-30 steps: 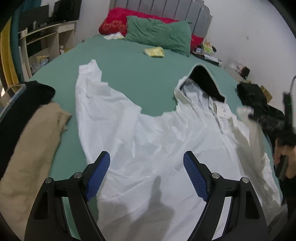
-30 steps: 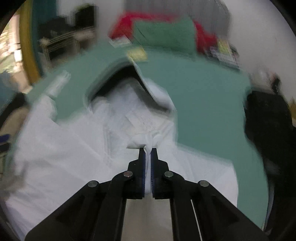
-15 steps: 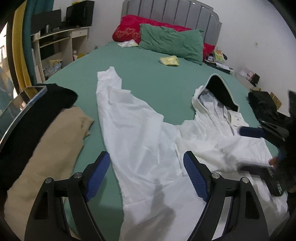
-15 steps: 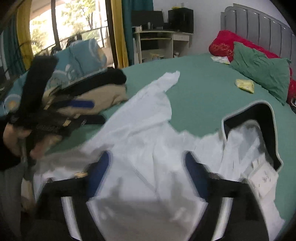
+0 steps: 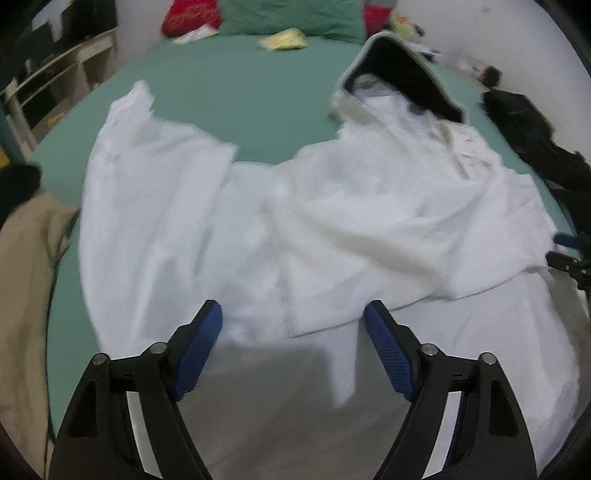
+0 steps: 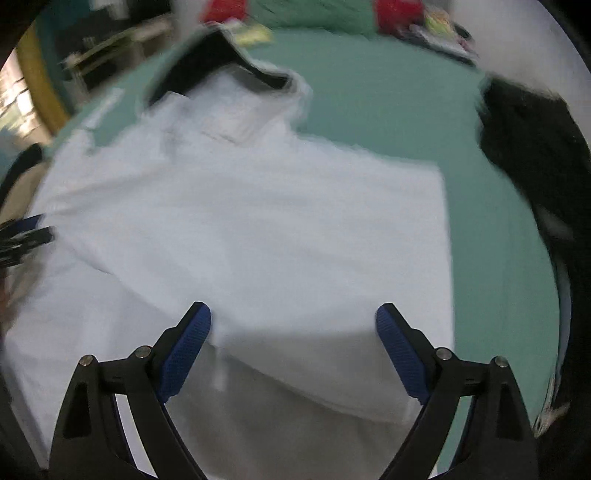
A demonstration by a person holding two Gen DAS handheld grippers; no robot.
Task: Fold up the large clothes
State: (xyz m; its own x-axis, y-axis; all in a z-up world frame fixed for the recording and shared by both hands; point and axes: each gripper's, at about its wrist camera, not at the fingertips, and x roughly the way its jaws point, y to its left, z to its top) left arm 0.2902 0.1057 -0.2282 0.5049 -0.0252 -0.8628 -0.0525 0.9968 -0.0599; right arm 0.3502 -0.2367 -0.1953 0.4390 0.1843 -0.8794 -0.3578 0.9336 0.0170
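A large white hooded jacket [image 5: 332, 206] lies on the green bed [image 5: 258, 96], its dark-lined hood [image 5: 402, 62] toward the pillows. Its right side and sleeve are folded over the body; the left sleeve [image 5: 147, 170] still lies spread out. My left gripper [image 5: 293, 328] is open and empty above the jacket's lower part. My right gripper [image 6: 293, 328] is open and empty above the folded right side [image 6: 258, 221]. The right gripper's tip shows at the right edge of the left wrist view [image 5: 569, 254].
A beige garment [image 5: 26, 288] and a black one [image 5: 18, 184] lie at the bed's left edge. Black clothing [image 6: 535, 147] lies on the right. Green and red pillows [image 5: 295, 14] and a yellow packet [image 5: 282, 38] are at the head. A desk [image 5: 55, 85] stands left.
My right gripper, shut on the jacket's right sleeve a second ago, carried it across the body, let go and pulled back open. The left gripper stayed open and shifted over the jacket.
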